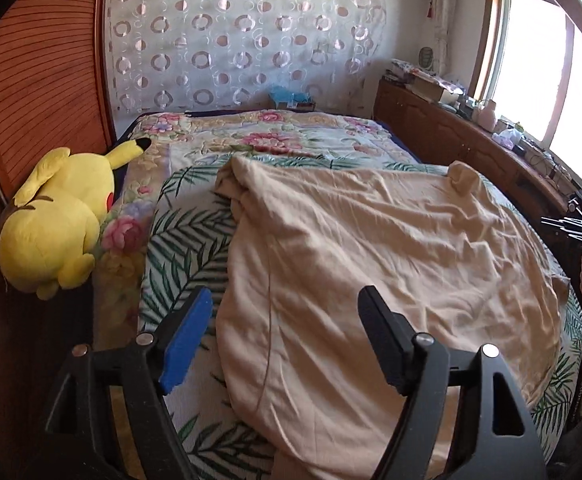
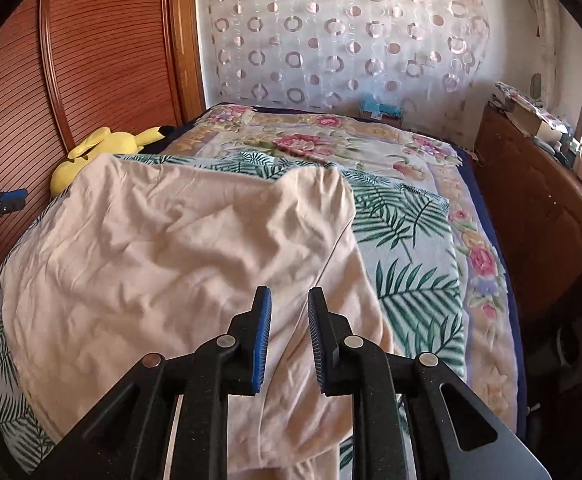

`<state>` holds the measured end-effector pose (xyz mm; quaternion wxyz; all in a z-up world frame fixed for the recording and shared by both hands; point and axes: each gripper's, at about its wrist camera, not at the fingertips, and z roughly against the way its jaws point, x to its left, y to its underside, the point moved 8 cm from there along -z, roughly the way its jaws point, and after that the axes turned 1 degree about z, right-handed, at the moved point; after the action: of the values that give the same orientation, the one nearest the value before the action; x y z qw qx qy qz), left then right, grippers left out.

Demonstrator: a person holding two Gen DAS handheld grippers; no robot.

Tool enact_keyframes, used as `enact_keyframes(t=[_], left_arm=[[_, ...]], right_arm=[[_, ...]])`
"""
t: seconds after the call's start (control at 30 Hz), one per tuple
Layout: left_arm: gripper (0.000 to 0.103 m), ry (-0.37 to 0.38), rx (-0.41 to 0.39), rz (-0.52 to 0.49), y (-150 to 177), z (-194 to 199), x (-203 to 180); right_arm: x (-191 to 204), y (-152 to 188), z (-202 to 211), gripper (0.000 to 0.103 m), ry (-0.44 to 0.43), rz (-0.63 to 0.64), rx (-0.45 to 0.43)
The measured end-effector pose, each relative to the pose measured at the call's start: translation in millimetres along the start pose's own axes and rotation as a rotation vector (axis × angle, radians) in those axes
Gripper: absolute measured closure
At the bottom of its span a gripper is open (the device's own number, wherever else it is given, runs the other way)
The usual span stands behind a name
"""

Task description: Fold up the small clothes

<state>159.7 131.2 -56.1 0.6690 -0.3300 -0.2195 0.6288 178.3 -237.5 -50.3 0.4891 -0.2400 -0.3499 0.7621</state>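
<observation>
Big bed point(image 1: 275, 128) fills room, covered by flowery blanket point(image 2: 419, 148) and leaf-print sheet point(image 2: 411, 240). Wooden wall panel point(image 1: 43, 80) on one side, long wooden cabinet point(image 1: 451, 132) under bright window point(image 1: 539, 72) on other. White curtain point(image 1: 243, 32) with shiny rings behind bed. Soft yellow plush toy point(image 1: 55, 220) lies at bed edge. Wrinkly peach cloth point(image 1: 371, 248) lies spread on leaf sheet. Left gripper point(image 1: 287, 300) jaws spread wide, nothing between. Right gripper point(image 2: 289, 300) jaws nearly together, small gap, cloth below, not pinched.
</observation>
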Motion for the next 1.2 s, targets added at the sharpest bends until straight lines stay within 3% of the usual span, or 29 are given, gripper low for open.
enact_keyframes(t=[0.1,0.3,0.63,0.87,1.07,1.1,1.2], left_arm=[[0.027,-0.007,0.021,0.027,21,2,5],[0.027,-0.075,0.045,-0.014,43,5,5],[0.027,-0.109,0.064,-0.014,54,5,8],[0.027,-0.106,0.069,0.004,61,5,12],[0.027,-0.091,0.082,0.009,73,5,10],[0.028,-0.079,0.083,0.007,76,6,8],[0.043,-0.04,0.095,0.026,83,6,3]], right_arm=[[1,20,-3,0.084,-0.019,0.004,0.032],[2,46,-4,0.083,-0.023,-0.004,0.062],[13,61,11,0.076,0.018,-0.013,0.034],[16,68,15,0.073,-0.011,-0.048,0.028],[22,69,14,0.064,-0.005,-0.025,0.033],[22,69,14,0.064,0.0,-0.021,0.034],[22,69,13,0.064,0.004,-0.016,0.035]])
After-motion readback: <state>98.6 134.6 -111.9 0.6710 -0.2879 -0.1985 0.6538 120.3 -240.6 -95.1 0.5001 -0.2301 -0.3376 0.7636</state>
